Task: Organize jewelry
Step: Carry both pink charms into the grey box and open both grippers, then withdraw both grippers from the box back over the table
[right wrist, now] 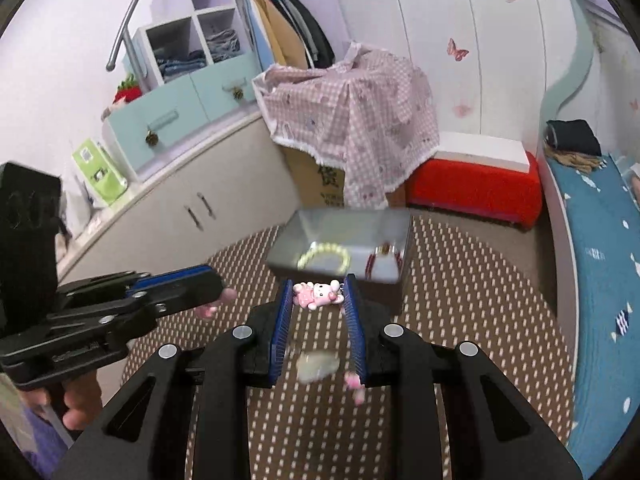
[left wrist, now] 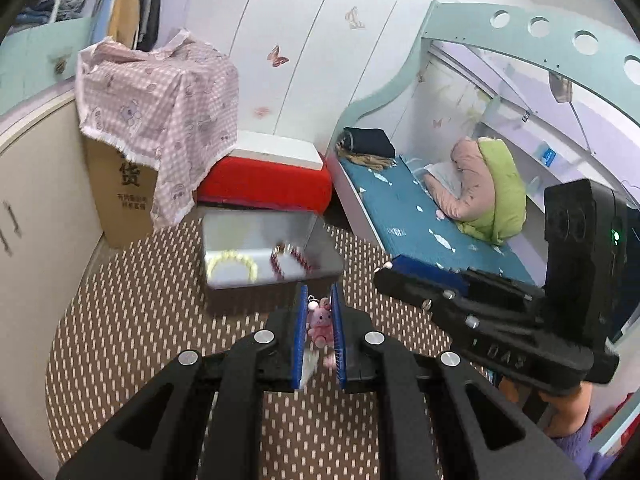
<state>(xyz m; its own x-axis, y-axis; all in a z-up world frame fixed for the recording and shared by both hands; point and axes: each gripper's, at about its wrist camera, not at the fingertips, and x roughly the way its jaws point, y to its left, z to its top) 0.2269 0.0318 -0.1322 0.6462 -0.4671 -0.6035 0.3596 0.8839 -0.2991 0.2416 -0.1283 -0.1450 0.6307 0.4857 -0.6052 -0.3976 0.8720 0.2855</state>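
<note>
A grey metal box [left wrist: 256, 236] [right wrist: 344, 224] stands on the round patterned table. Inside lie a pale yellow bead bracelet [left wrist: 233, 266] [right wrist: 325, 256] and a dark red bead bracelet [left wrist: 290, 259] [right wrist: 380, 258]. My left gripper [left wrist: 319, 300] is shut on a pink bunny charm [left wrist: 320, 320], just short of the box's near wall. My right gripper [right wrist: 318, 286] is open around a pink plush kitty charm [right wrist: 318, 295] that lies on the table in front of the box. A pale green stone piece [right wrist: 318, 364] lies between the right fingers, nearer the camera.
The round brown table with white dashes [left wrist: 140, 320] [right wrist: 460, 300] carries everything. A red stool [left wrist: 264, 184] and a cloth-covered cardboard box [left wrist: 160, 100] stand behind. A bed with blue mattress [left wrist: 420, 216] is to the right, cream cabinets [right wrist: 192, 208] to the left.
</note>
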